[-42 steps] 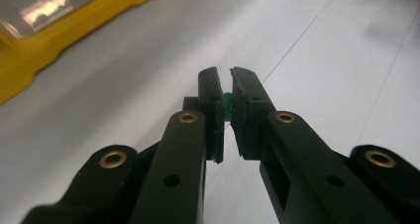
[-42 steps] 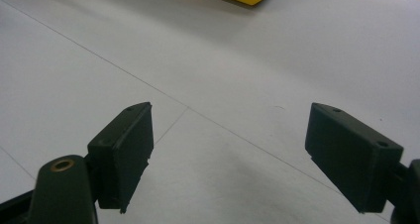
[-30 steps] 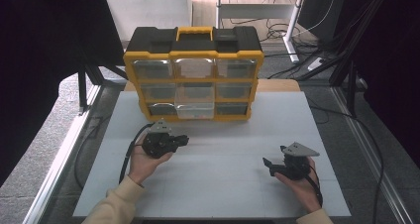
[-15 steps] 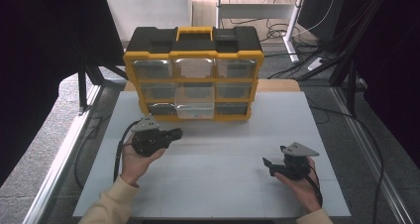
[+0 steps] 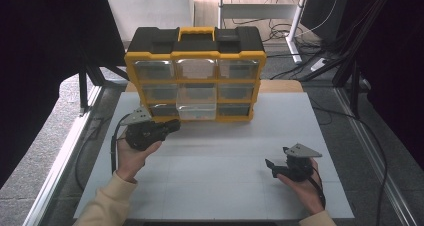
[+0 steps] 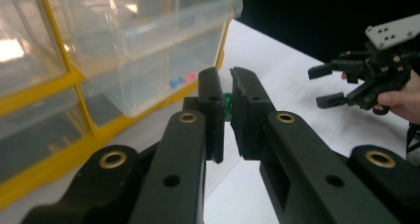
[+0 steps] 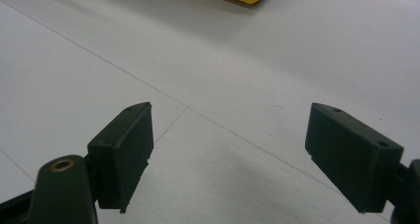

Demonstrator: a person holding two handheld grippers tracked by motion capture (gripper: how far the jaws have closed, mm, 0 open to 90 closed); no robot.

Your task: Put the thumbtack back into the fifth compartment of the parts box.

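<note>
At the bottom of the high view, two forearms in cream sleeves come in from the lower edge. The right hand (image 5: 300,183), at lower right of the frame, holds the right gripper (image 5: 272,167) low over the white table (image 5: 220,156). In the right gripper view its jaws stand spread wide, with bare white surface between them and nothing held.

Farther up and at left of centre in the high view, the left hand (image 5: 131,156) carries the left gripper (image 5: 172,126), whose grey three-cornered plate faces up and whose cable loops down along the table's left side. Its tips point toward the lower left corner of the organizer. In the left gripper view the jaws are pressed nearly together, and a small green object (image 6: 227,104) sits in the narrow gap at their tips; it is pinched there, though its shape is too hidden to tell.

Just beyond those tips in the same view is a clear plastic drawer (image 6: 148,60), pulled out from its yellow frame, with small red and blue pieces (image 6: 181,79) lying inside.

Farthest back in the high view stands the yellow and black drawer organizer (image 5: 195,73), at upper centre of the frame, with three rows of clear drawers and a yellow handle (image 5: 196,33) on top.
</note>
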